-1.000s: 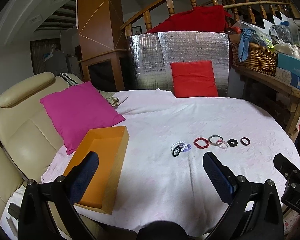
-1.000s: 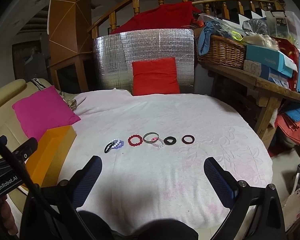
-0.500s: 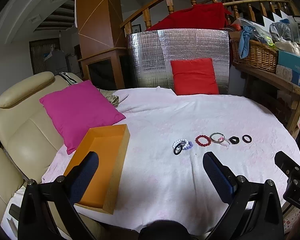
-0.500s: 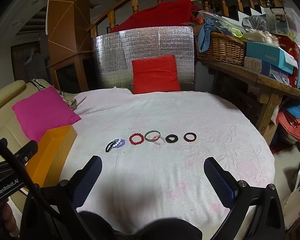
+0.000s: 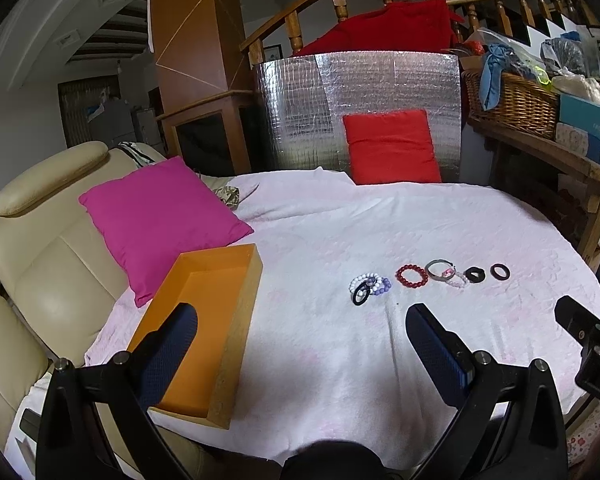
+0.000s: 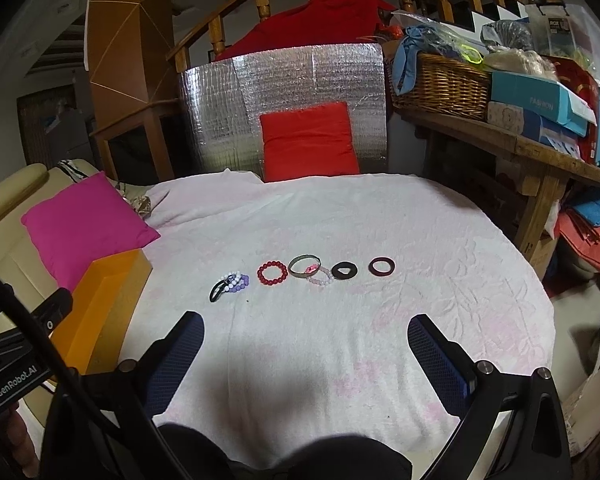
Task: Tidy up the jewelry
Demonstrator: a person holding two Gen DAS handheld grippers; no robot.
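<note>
Bracelets (image 6: pixel 300 276) lie untouched in a row mid-cloth, well ahead of both tongs; over the last second I only see the view lift slightly, so nothing is sorted yet. Left gripper (image 5: pixel 300 344) and right gripper (image 6: pixel 304 344) gape wide, holding nothing. Box (image 5: pixel 224 280) waits left.

left gripper (image 5: pixel 300 344) spread wide, right gripper (image 6: pixel 304 344) likewise
</note>
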